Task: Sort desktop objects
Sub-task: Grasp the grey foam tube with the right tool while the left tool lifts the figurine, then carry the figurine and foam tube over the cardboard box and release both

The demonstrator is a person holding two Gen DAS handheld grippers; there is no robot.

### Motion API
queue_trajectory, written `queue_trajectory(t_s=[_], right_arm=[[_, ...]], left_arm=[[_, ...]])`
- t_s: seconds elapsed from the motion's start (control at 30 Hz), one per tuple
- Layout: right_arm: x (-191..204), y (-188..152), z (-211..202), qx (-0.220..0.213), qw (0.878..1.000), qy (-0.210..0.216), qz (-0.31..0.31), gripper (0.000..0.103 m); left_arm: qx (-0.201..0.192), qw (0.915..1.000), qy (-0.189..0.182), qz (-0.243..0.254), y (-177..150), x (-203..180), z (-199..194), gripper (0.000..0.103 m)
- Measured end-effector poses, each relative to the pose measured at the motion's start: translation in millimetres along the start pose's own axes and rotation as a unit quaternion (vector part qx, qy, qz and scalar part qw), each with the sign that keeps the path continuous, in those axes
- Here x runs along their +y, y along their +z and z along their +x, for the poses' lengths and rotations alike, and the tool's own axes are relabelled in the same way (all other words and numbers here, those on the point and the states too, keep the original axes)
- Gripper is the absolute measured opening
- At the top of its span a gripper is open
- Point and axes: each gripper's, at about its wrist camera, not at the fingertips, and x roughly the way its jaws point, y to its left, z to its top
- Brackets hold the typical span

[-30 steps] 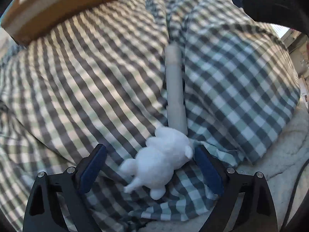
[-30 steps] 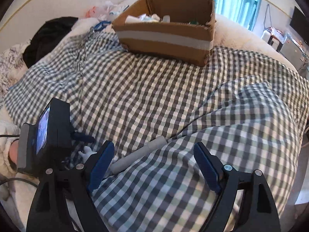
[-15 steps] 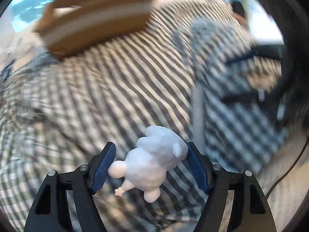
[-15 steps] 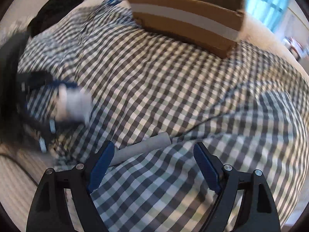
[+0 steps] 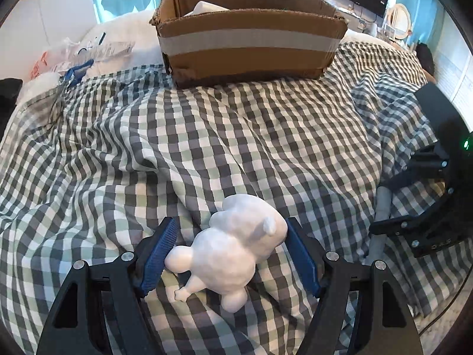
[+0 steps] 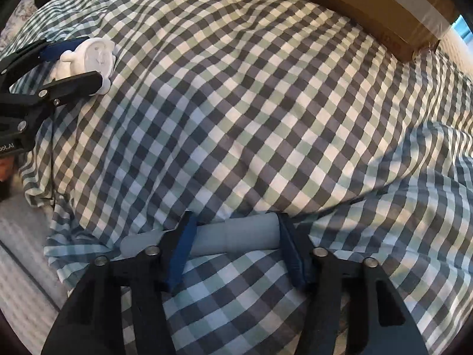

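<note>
1. Left gripper (image 5: 229, 254) of mine pinches the white figurine (image 5: 233, 245) between both blue pads, lifted over the checked blanket (image 5: 207, 136); the cardboard box (image 5: 251, 44) sits well ahead.
2. Right gripper (image 6: 236, 248) straddles the grey tube (image 6: 233, 233) lengthwise, jaws apart at its ends; whether they touch it, I cannot tell.
3. Risk, I judge: the rounded figurine may slip from the pads on the carry.
4. Risk: gripped end to end, the tube could pop loose, or the pads snag blanket folds.

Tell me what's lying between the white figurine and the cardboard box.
Only rumpled checkered cloth lies between the white figurine and cardboard box, per the left wrist view.
</note>
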Motion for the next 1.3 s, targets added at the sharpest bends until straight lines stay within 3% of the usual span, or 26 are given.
queue_trajectory(t_s=[0.17,0.4,0.57,0.83,1.0,1.3], right_arm=[[-3.4,-3.8,-8.2,-0.011,1.000,-0.010,0.018,0.035],[5.2,-6.4,-44.8,-0.052,0.998,-0.031,0.009,0.035],[8.5,-5.8,-83.7,-0.098,0.994,-0.041,0.004,0.035],[10.2,7.4,-152.5,-0.199,0.976,-0.087,0.009,0.035],[9.8,18.9,-177.4,-0.232,0.967,-0.110,0.000,0.035],[-5.2,39.5,-197.7,-0.255,0.959,-0.121,0.014,0.035]], left_arm=[[0.000,1.0000,-0.003,0.003,-0.8,-2.1,5.1,0.075],[-0.006,0.9999,-0.009,-0.005,-0.9,0.6,1.0,0.075],[-0.014,0.9998,-0.010,-0.012,2.3,3.4,-6.0,0.075],[-0.034,0.9992,0.000,-0.020,13.1,9.8,-21.0,0.075],[-0.053,0.9985,0.011,-0.007,34.0,9.1,-33.4,0.075],[-0.108,0.9940,0.013,-0.012,101.0,17.0,-58.8,0.075]])
